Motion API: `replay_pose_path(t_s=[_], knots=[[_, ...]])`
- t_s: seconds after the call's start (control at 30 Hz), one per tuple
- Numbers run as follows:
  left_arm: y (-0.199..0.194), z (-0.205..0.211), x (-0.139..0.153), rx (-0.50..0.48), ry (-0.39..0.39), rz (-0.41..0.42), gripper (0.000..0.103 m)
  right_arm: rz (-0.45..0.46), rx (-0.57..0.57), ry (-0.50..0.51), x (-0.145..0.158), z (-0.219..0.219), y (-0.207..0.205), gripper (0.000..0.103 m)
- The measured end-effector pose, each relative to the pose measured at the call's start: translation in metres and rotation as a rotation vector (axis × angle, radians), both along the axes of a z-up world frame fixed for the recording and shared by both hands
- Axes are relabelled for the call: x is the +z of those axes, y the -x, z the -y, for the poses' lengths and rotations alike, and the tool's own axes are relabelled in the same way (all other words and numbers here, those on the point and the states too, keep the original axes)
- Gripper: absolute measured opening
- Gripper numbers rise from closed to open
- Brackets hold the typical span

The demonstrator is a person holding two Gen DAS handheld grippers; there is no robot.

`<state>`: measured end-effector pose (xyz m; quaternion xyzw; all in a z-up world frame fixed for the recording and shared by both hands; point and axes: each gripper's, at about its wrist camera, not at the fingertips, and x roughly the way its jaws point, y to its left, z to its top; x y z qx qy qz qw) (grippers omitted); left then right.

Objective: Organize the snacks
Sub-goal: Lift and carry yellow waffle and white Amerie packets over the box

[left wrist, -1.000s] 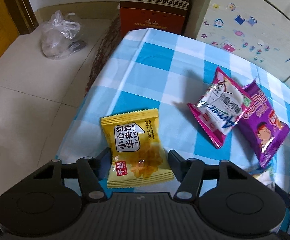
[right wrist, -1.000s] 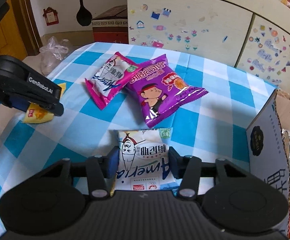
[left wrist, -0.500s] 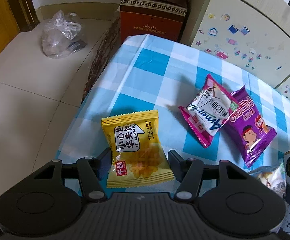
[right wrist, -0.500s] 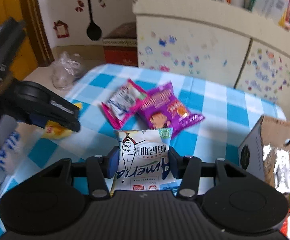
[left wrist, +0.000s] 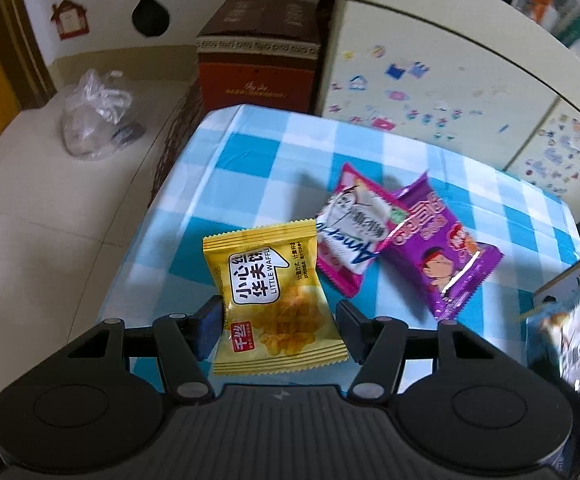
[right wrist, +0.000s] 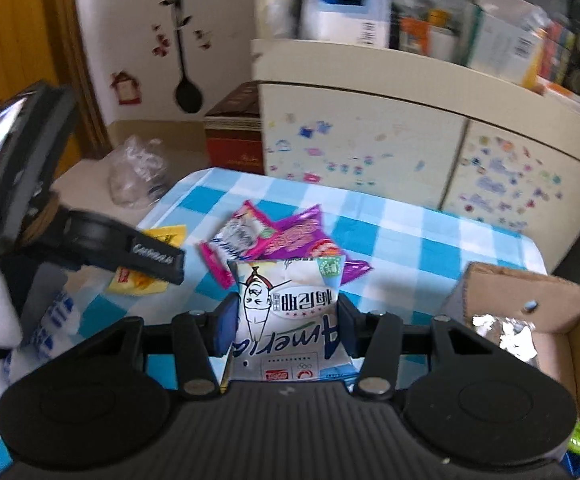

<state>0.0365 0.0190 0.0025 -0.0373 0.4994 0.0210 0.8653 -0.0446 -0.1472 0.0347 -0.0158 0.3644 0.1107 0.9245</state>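
Right tool point(right wrist: 284, 330) grips white packet point(right wrist: 288, 320) — seemingly above table point(right wrist: 430, 236).

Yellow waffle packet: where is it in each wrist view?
Left wrist: yellow waffle packet at bottom centre, pinched in the left gripper.
Right wrist: at mid-left, partly hidden behind the left gripper.
Shared landmark: the pink snack packet, which overlaps the purple snack packet on the checked tablecloth.

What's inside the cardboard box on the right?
In the right wrist view, the cardboard box is open on top and shows crinkled silver foil packaging near its back corner. The gripper body covers the lower part of the box, so anything else inside is hidden.
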Motion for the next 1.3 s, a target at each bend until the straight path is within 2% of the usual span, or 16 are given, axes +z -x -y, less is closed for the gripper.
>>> replay_pose_path(t_s=[0.13,0.4,0.87,1.1,1.3], knots=[[0.004,0.011,0.003,-0.028,-0.031,0.027,0.066,0.005,-0.037,-0.032,0.004,0.011,-0.001,0.050],[0.008,0.024,0.001,-0.051,-0.070,0.029,0.066,0.036,-0.103,-0.057,0.015,0.032,0.001,0.050],[0.023,0.043,0.007,-0.127,-0.106,0.070,0.066,0.098,-0.182,-0.107,0.042,0.065,0.011,0.050],[0.037,0.047,0.008,-0.139,-0.068,0.077,0.066,0.142,-0.256,-0.174,0.057,0.099,0.020,0.050],[0.046,0.054,0.008,-0.124,-0.042,0.080,0.066,0.146,-0.319,-0.210,0.059,0.128,0.025,0.050]])
